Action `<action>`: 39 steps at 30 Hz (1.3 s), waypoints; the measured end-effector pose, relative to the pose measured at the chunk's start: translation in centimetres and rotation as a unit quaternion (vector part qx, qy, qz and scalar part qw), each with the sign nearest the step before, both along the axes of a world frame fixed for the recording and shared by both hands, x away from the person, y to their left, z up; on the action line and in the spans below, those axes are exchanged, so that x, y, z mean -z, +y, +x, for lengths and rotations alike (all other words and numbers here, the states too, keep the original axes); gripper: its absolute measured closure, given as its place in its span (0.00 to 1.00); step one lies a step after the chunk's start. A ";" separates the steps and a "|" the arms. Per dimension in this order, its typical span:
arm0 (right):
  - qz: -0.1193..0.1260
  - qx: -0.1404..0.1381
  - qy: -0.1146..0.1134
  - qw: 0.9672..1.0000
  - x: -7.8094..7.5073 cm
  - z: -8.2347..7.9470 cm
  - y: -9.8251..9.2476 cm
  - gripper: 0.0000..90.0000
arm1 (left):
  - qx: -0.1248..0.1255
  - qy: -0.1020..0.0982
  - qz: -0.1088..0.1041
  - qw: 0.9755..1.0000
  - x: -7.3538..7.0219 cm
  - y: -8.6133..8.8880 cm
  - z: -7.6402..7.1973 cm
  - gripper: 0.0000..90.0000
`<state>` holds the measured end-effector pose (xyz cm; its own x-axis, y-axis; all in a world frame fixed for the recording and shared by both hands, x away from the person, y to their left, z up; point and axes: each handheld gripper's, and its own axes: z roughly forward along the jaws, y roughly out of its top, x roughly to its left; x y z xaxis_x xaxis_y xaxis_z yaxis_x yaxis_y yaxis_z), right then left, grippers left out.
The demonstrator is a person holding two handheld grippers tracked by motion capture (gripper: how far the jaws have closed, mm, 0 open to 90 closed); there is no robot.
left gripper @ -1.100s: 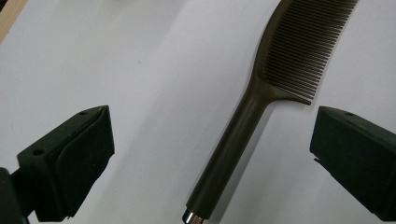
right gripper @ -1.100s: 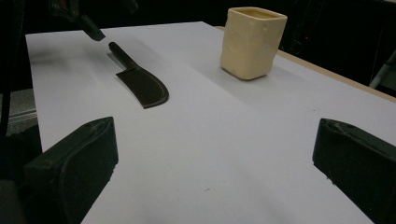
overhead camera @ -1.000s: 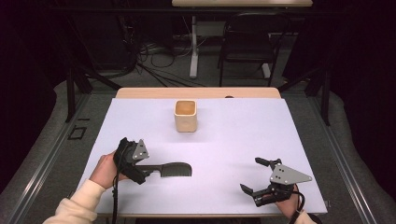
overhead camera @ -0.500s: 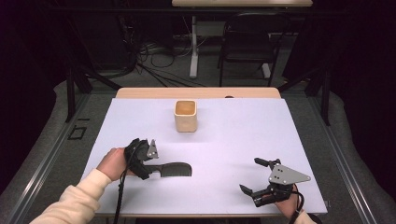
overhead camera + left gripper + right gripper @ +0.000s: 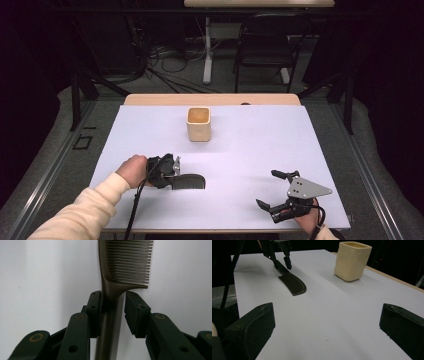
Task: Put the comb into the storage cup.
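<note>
Looking at plastic, ceramic and matt white.
Showing a smooth, faintly glossy dark plastic comb (image 5: 117, 272), matt black jaws, a cream glazed-looking cup (image 5: 199, 123), a matt white table (image 5: 260, 150) surface.

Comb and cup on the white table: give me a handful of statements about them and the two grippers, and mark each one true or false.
1. The left gripper straddles the comb at its handle. True.
2. The comb stands inside the cup. False: it lies flat on the table, apart from the cup.
3. The right gripper is open with nothing between its jaws. True.
4. The left gripper's jaws are fully clamped on the handle. False: a gap shows beside one pad.
5. The cup lies tipped over. False: it stands upright.
</note>
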<state>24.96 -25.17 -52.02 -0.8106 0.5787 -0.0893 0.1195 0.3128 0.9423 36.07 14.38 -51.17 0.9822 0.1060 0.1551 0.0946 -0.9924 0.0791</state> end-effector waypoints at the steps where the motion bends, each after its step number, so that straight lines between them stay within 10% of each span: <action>1: 0.000 0.000 0.000 1.000 0.0 0.0 0.0 0.00 | 0.001 0.002 0.003 1.000 0.0 0.0 0.0 0.74; 15: -0.005 0.002 0.007 1.000 0.1 0.0 0.0 0.00 | 0.018 0.024 0.032 0.999 1.2 -0.4 0.9 0.79; 23: -0.002 0.003 0.006 1.000 0.1 0.1 0.0 0.00 | 0.016 0.041 0.017 0.999 0.9 0.1 1.0 0.80; 39: -0.005 0.008 0.007 1.000 0.1 0.2 0.0 0.00 | -0.019 0.003 -0.056 0.998 -1.9 1.8 -0.6 0.80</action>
